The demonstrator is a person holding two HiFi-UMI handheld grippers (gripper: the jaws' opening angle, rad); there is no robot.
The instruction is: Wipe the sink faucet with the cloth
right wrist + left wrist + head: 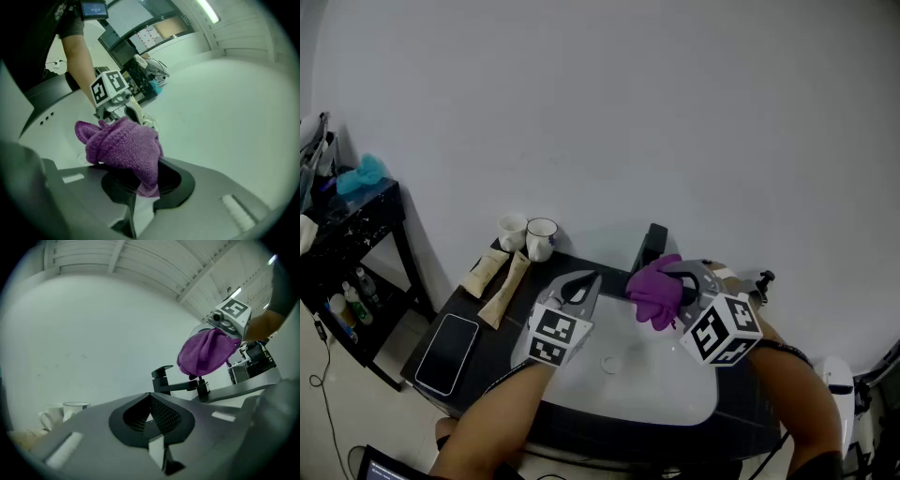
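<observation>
Where right hand-held gripper (140, 183) clamps it, cloth (123, 147) bunches purple, knitted | left hand-held gripper (150, 405): closed, empty

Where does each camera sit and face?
Head view: on the head, looking down at sink, faucet, forearms, left tool, right tool.
Left gripper view: on the left tool, along its shut jaws toward faucet and cloth.
Right gripper view: on the right tool, past its clamped cloth toward the left tool.
All share the cloth.

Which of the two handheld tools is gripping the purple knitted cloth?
The right tool: the purple knitted cloth is clamped between its jaws, while the left tool holds nothing.
</observation>
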